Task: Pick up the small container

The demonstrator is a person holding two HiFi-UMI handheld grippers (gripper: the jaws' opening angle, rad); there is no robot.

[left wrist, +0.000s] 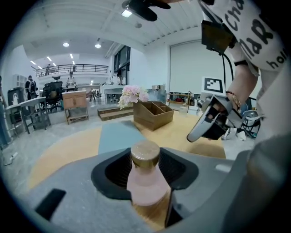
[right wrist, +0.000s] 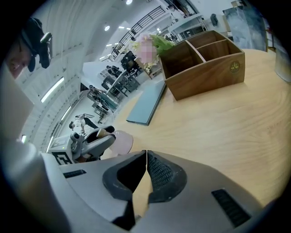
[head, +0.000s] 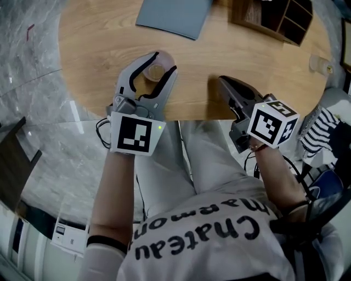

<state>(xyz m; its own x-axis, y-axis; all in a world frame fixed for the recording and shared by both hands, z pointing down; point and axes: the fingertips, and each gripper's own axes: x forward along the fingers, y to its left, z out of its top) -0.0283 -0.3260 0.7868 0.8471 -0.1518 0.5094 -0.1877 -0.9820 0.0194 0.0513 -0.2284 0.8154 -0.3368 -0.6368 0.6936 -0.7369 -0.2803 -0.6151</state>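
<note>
1. The small container (left wrist: 144, 179) is standing on the desk (head: 93, 49), between the left claw's (head: 163, 63) spread jaws and not yet pinched.
2. I'd be squeezing its pink body squarely and gently, then lifting straight up.
3. The right claw (right wrist: 146, 157) is hanging nearby, pressed together and empty.

Pink container (left wrist: 144, 186) w/ gold cap (left wrist: 145, 154); blue-grey mat (head: 173, 16); light wood table (head: 98, 49).

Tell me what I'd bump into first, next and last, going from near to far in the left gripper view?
small container → blue-grey mat → wooden box → pink flowers
</note>
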